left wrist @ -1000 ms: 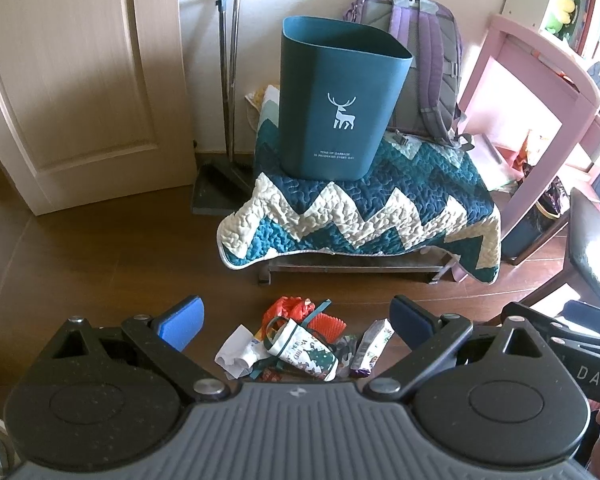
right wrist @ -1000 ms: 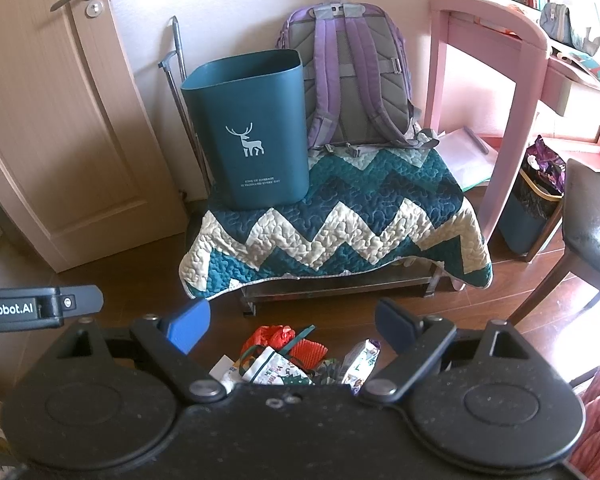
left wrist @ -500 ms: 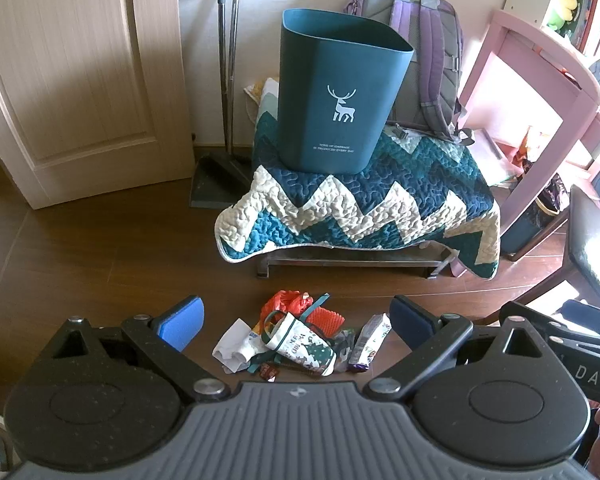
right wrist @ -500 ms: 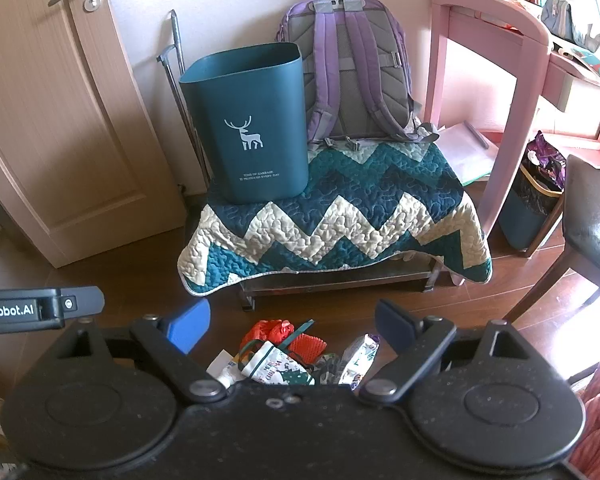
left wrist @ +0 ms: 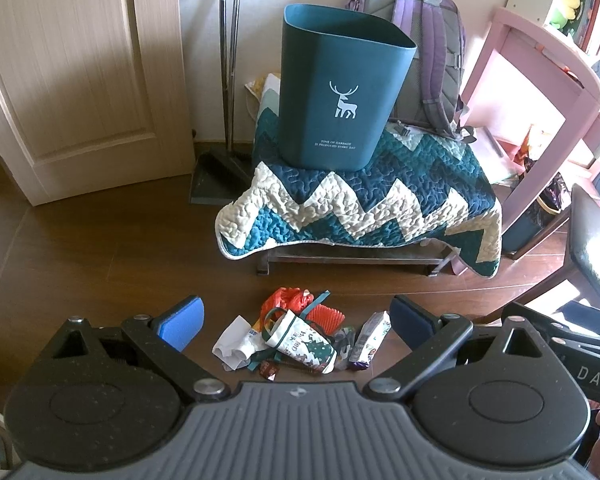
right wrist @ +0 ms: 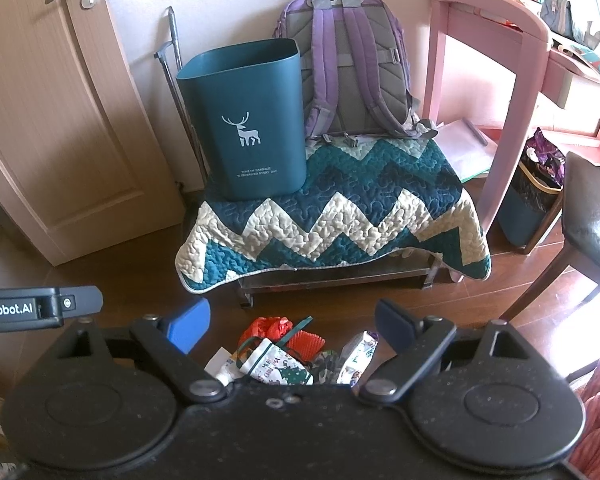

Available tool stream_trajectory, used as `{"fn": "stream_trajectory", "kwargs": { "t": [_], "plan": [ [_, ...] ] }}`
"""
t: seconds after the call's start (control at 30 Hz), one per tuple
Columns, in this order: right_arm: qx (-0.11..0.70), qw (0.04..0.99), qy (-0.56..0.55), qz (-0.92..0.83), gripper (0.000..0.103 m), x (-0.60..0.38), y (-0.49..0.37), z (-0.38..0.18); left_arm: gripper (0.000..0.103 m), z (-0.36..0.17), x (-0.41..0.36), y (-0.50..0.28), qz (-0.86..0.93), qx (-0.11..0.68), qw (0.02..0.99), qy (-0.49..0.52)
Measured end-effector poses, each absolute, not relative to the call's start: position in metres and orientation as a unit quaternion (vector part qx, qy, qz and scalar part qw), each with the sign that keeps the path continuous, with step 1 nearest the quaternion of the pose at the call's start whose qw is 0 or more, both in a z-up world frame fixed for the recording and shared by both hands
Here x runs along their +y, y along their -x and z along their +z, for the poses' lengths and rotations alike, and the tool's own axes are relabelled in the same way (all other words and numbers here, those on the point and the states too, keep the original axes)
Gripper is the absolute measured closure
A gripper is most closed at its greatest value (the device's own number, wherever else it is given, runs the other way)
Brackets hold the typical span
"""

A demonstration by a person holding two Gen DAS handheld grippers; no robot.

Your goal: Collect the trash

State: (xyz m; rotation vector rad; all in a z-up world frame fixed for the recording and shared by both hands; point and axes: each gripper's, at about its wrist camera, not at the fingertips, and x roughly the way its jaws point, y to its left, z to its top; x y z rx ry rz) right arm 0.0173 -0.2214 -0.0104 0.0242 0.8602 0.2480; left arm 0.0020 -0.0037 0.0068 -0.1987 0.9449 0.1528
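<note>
A small heap of trash lies on the brown floor in front of a low bench: a Christmas-print pouch (left wrist: 302,343) (right wrist: 278,366), a red bag (left wrist: 286,300) (right wrist: 266,327), white crumpled paper (left wrist: 232,340) and a snack wrapper (left wrist: 370,340) (right wrist: 358,354). A teal bin (left wrist: 338,98) (right wrist: 246,120) with a white deer stands upright on the quilt-covered bench (left wrist: 364,208) (right wrist: 332,224). My left gripper (left wrist: 296,322) hangs open above the heap, holding nothing. My right gripper (right wrist: 292,322) is open too, just above the same heap.
A purple backpack (right wrist: 344,68) leans on the wall behind the bin. A dustpan and broom (left wrist: 220,152) stand left of the bench by a wooden door (right wrist: 56,120). A pink desk (right wrist: 496,92), a second bin (right wrist: 532,196) and a dark chair (right wrist: 588,220) crowd the right.
Both grippers have pulled back and lifted slightly, so the bench and bin sit higher in view and more floor shows around the trash. Both stay open.
</note>
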Motion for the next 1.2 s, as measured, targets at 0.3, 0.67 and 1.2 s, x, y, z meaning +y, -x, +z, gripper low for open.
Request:
{"fn": "stream_trajectory", "kwargs": {
  "t": [0.3,0.67,1.2],
  "plan": [
    [0.415,0.902,-0.011,0.12,0.013,-0.221,-0.017,-0.011,0.003,0.003,-0.003,0.001,0.076,0.449,0.885,0.098],
    [0.421,0.899,-0.011,0.119,0.013,-0.223,-0.022,-0.013,0.003,0.003,0.001,-0.003,0.077,0.449,0.884,0.105],
    [0.439,0.888,0.011,0.135,0.013,-0.209,-0.07,-0.052,0.003,-0.038,0.018,-0.057,0.08,0.468,0.871,0.129]
  ]
}}
